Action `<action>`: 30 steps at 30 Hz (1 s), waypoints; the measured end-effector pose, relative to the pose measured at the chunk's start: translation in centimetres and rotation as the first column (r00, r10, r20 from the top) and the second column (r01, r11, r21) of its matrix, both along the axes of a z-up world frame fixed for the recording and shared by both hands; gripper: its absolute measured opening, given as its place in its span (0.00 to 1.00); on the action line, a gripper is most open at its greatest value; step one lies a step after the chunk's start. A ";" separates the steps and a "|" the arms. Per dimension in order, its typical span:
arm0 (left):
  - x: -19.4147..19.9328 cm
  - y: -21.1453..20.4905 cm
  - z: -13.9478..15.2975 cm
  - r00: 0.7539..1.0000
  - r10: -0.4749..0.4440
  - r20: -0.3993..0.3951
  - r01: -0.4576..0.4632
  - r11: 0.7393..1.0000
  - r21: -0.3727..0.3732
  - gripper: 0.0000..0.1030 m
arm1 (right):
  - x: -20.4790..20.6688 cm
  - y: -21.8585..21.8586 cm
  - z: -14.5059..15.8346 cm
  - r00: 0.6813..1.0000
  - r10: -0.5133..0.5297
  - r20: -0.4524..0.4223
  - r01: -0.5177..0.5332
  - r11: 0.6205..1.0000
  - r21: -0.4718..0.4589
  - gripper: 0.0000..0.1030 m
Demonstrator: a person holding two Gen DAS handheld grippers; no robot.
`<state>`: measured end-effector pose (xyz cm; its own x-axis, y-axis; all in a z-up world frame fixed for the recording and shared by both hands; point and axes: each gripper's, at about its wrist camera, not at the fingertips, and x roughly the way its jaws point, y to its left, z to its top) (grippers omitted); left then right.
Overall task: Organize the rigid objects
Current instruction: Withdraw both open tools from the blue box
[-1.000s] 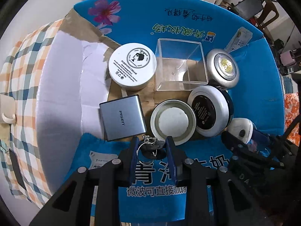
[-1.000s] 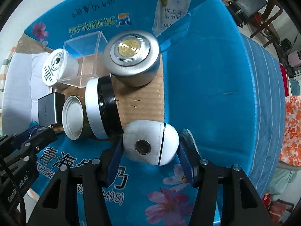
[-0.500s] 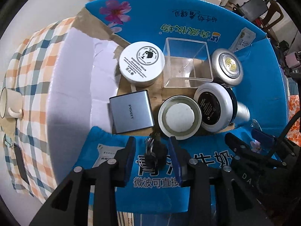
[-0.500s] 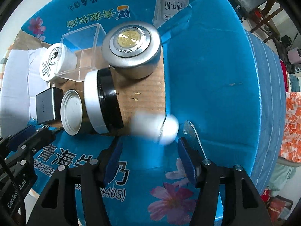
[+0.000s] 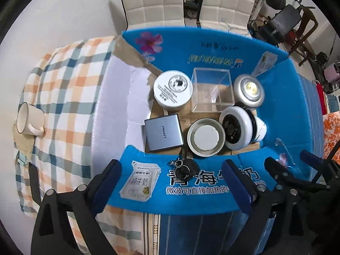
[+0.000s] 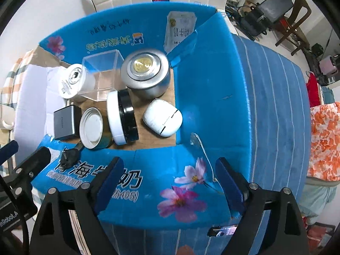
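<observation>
Overhead, the left gripper [image 5: 172, 182] points down at the near flap of a blue printed cardboard box [image 5: 282, 97], its blue-padded jaws opening wide with nothing pressed between them; a black key fob on a metal ring [image 5: 186, 169] lies loose on that flap's inner edge, between the pads but touching neither. Beside it the right gripper [image 6: 170, 180] also points down over the near flap, its jaws opening too and holding nothing. Just beyond it, on the brown cardboard floor of the box, rests a white egg-shaped plastic case [image 6: 162, 120], lying on its side near the right wall and apart from the pads. To its left a white-lidded black jar [image 6: 122, 116] stands tipped on its edge, leaning against a round tin with a white inner disc [image 5: 206, 137]. Left of the tin sits a grey square metal charger block [image 5: 163, 131], lying flat. Behind these, along the far wall, a white round cream jar with black print [image 5: 173, 89], a clear square plastic box [image 5: 212, 90] and a silver round tin with a gold centre [image 6: 145, 72] stand in a row, the clear box between the other two and close to both. The carton sits on a surface covered partly by a checked orange, blue and white cloth [image 5: 63, 97], where a cream enamel mug [image 5: 28, 119] stands well to the left, and partly by a blue striped cloth [image 6: 276, 97] on the right
</observation>
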<state>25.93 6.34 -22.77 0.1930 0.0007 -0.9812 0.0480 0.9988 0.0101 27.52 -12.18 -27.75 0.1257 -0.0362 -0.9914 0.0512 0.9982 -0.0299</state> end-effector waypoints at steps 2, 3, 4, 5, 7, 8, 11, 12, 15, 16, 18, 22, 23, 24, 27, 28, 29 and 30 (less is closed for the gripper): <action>-0.3 -0.2 1.5 1.000 -0.004 0.028 0.004 1.000 0.000 0.93 | -0.6 -0.1 1.4 1.000 0.006 0.023 -0.006 1.000 0.013 0.89; -0.6 -0.1 2.4 0.999 -0.004 0.049 0.004 1.000 -0.003 0.93 | -1.3 -0.3 2.5 0.999 0.009 0.039 -0.010 1.000 0.015 0.88; -0.9 -0.2 3.2 0.998 -0.005 0.065 0.005 1.000 -0.004 0.93 | -1.7 -0.4 3.3 0.998 0.011 0.056 -0.012 1.000 0.018 0.89; -1.3 -0.1 4.2 0.996 -0.006 0.084 0.006 1.000 -0.002 0.93 | -2.1 -0.4 4.3 0.997 0.012 0.072 -0.014 1.000 0.021 0.89; -2.1 0.1 6.4 0.991 -0.004 0.131 0.004 1.000 0.001 0.93 | -3.2 -0.6 6.4 0.994 0.010 0.112 -0.013 1.000 0.028 0.89; -2.4 0.1 7.3 0.989 -0.002 0.146 0.002 1.000 0.001 0.93 | -3.6 -0.7 7.4 0.991 0.010 0.131 -0.015 0.999 0.035 0.89; -3.8 0.6 9.9 0.981 0.004 0.193 0.000 1.000 -0.017 0.93 | -5.2 -0.6 10.5 0.983 0.016 0.182 -0.023 0.999 0.034 0.89; -4.2 0.6 10.7 0.979 0.004 0.206 -0.001 1.000 -0.017 0.93 | -5.7 -0.6 11.4 0.981 0.019 0.193 -0.026 0.999 0.033 0.89; -5.9 0.6 12.7 0.971 -0.002 0.239 0.007 1.000 -0.020 0.93 | -7.5 -0.5 14.1 0.972 0.028 0.233 -0.038 0.999 0.039 0.89; -6.3 0.5 13.2 0.969 -0.002 0.246 0.008 1.000 -0.021 0.93 | -7.8 -0.5 14.8 0.970 0.030 0.242 -0.040 0.998 0.040 0.89; -7.2 0.5 13.8 0.968 0.002 0.252 0.007 0.999 -0.035 0.93 | -8.8 -0.4 16.4 0.965 0.029 0.259 -0.047 0.997 0.062 0.89; -8.9 0.4 15.1 0.962 0.018 0.271 -0.001 0.998 -0.060 0.93 | -10.8 -0.4 19.4 0.955 0.023 0.296 -0.058 0.992 0.108 0.89; -9.2 0.4 15.4 0.961 0.018 0.276 -0.002 0.998 -0.060 0.93 | -11.1 -0.3 19.9 0.953 0.022 0.304 -0.059 0.992 0.113 0.89; -9.5 0.3 15.7 0.959 0.018 0.282 -0.001 0.998 -0.058 0.93 | -11.5 -0.3 20.6 0.949 0.022 0.315 -0.063 0.991 0.120 0.89; -10.0 0.1 16.3 0.956 0.017 0.293 0.003 0.998 -0.067 0.93 | -12.3 -0.4 21.8 0.944 0.019 0.330 -0.066 0.989 0.130 0.89; -10.1 0.0 16.4 0.956 0.017 0.294 0.004 0.998 -0.070 0.93 | -12.5 -0.5 22.0 0.943 0.016 0.331 -0.064 0.989 0.134 0.89; -10.2 -0.1 16.6 0.954 0.016 0.298 0.006 0.997 -0.073 0.93 | -12.7 -0.7 22.2 0.943 0.012 0.332 -0.061 0.988 0.139 0.89; -10.2 -0.3 16.7 0.953 0.014 0.302 0.009 0.997 -0.074 0.93 | -12.9 -1.0 22.3 0.943 0.005 0.333 -0.055 0.989 0.140 0.89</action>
